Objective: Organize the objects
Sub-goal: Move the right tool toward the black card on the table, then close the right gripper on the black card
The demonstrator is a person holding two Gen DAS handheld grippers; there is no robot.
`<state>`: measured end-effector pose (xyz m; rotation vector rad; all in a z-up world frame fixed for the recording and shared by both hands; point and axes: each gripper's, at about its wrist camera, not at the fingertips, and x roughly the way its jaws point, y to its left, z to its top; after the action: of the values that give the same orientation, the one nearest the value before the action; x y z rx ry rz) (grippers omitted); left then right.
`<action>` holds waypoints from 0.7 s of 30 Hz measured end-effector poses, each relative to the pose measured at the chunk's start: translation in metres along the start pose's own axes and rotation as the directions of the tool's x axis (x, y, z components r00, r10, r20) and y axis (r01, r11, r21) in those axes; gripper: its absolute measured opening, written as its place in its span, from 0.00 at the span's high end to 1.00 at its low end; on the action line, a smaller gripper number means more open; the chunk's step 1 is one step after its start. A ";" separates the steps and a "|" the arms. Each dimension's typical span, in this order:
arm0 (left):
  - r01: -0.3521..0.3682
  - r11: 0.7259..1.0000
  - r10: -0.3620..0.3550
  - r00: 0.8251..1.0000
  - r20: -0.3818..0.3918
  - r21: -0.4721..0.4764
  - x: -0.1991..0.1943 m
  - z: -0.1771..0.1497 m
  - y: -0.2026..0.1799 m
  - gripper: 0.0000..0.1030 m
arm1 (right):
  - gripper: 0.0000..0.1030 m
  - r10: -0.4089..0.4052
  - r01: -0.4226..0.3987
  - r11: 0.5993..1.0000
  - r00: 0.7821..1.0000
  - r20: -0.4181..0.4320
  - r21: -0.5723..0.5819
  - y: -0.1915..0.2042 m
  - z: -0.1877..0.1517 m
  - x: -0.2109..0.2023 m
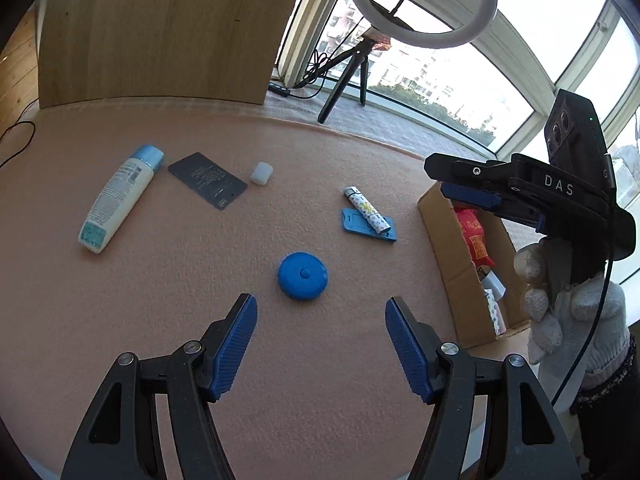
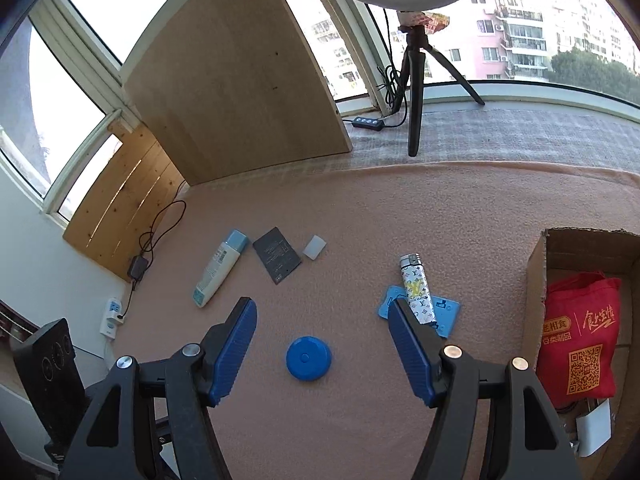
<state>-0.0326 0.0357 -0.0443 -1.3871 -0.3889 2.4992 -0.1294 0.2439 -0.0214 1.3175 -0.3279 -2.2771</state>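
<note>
Both grippers are hanging wide and empty, so with the left gripper (image 1: 321, 344) you are lining up on the blue round tape measure (image 1: 303, 276) lying near-centre on the pink mat (image 1: 160, 300); straddle it squarely, lower, then carry it right to the cardboard box (image 1: 448, 248), the right gripper (image 2: 322, 346) waiting above.

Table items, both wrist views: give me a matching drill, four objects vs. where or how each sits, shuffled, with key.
Column 1
1. lotion bottle
2. lighter
3. red bag
4. blue round disc

Column 2
A. inside the cardboard box
B. lying across a flat blue card
C. lying on its side at the far left of the mat, next to a dark card
D. alone on the mat, nearest the open left gripper

Pairs: 1-C, 2-B, 3-A, 4-D
</note>
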 end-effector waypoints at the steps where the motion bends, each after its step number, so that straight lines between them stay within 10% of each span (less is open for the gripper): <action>1: -0.011 1.000 0.011 1.000 0.001 -0.009 -0.003 -0.002 0.008 0.32 | 0.37 0.001 -0.001 1.000 1.000 -0.006 -0.015 0.007 0.003 0.007; 21: -0.096 0.981 0.101 0.995 0.018 -0.170 -0.043 -0.030 0.101 0.32 | 0.37 -0.015 -0.025 0.984 0.975 -0.223 -0.174 0.078 0.047 0.162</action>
<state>0.0056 -0.0701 -0.0619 -1.4698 -0.5622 2.6196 -0.2153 0.0914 -0.0843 1.4587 -0.0510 -2.0733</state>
